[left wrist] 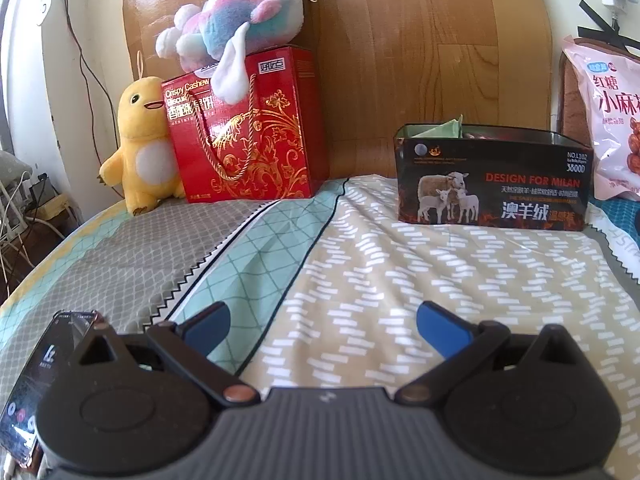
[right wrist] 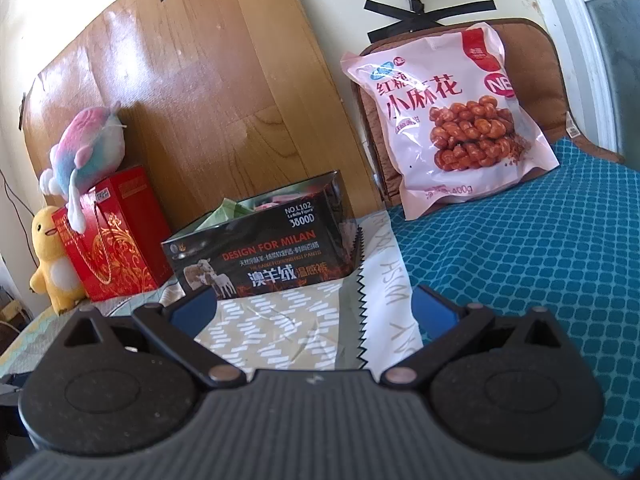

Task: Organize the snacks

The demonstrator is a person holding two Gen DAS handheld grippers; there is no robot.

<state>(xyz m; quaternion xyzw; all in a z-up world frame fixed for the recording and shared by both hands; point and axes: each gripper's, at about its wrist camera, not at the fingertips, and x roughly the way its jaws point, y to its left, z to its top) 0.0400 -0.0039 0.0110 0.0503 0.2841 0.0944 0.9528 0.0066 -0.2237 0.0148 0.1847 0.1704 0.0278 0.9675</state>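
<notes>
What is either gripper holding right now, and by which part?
Nothing. The left gripper and right gripper both stand open with only bedding between their fingers.

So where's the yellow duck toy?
The duck stands at the far left of both views, on the bed by the headboard, pressed against the left side of the red box.

A bed covered in a patchwork sheet (left wrist: 360, 264) of beige, mint and grey patterns, with a teal section (right wrist: 520, 264) on the right. Standing on it: a yellow plush duck (left wrist: 142, 144), a red gift box (left wrist: 248, 128), an open black box (left wrist: 492, 176), and a phone (left wrist: 36, 380) lying flat near the front left.
</notes>
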